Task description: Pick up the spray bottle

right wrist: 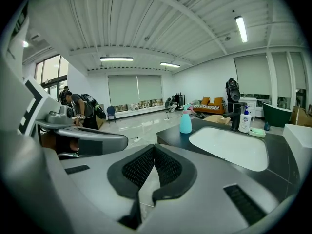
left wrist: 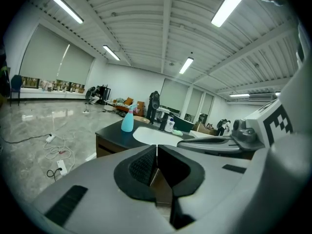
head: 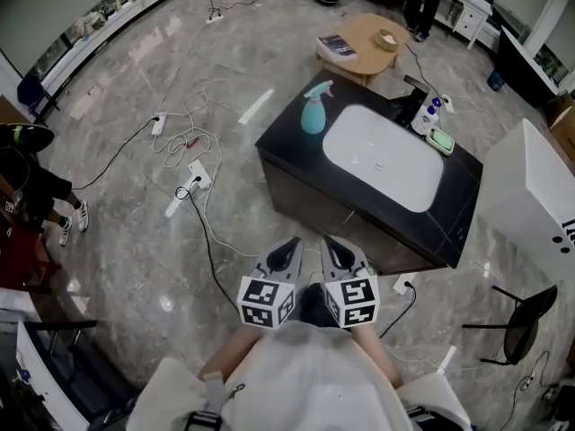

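The head view looks steeply down on the counter (head: pixel 287 140) from well back. Both gripper views look nearly level toward it, sharing its sink (head: pixel 382 164) and bottle (head: pixel 313 113).

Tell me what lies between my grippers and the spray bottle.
In the head view, only a strip of floor, then the front and top of the black counter, separate the left gripper and right gripper from the spray bottle.
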Demonstrator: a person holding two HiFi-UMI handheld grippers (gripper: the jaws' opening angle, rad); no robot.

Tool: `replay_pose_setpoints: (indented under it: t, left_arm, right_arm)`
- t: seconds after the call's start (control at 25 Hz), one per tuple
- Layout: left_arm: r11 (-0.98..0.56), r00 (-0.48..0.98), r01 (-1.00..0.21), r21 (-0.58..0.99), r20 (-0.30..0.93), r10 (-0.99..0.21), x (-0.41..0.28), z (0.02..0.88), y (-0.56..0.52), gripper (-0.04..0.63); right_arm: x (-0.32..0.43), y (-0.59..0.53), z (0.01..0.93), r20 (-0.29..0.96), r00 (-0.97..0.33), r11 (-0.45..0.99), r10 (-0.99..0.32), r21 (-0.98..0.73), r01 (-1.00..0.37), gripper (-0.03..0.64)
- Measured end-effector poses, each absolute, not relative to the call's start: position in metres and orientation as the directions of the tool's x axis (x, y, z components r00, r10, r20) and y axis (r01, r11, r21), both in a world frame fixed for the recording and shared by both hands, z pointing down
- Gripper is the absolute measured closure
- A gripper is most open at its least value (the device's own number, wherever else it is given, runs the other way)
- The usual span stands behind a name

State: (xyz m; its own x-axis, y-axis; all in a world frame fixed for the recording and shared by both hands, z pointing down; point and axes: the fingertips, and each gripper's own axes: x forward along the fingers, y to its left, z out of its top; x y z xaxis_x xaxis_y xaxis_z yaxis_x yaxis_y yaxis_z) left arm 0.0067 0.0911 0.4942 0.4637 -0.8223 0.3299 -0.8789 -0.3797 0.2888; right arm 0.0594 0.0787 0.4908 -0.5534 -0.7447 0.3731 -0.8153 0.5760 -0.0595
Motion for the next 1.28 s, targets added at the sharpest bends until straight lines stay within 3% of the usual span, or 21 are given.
replay_pose_setpoints:
  t: [0.2,0.72,1.28]
  left_arm:
    - [-0.366,0.451,-0.885,0.287,0.338,-0.826,0.014,0.494,0.059,0.566]
    - [-0.353,0.44,-0.89,0.288,0.339,-0.832,0.047,0.491,0.001,0.566]
    - [-0.333,0.414,-0.902,0.275,0.329,-0.849,0.07,0.489,-0.03,0.566]
  right_arm:
    - [0.057,0.051,0.486,0.342,-0.637,0.642,-0.69,-0.117,-0.758,0.592]
    - [0.073,-0.006,0.484,0.321,-0.714,0.702,-0.622,-0.175,-0.69,0.592]
    - [0.099,-0.046,0.481,0.298,-0.709,0.695,-0.639,-0.17,-0.698,0.592]
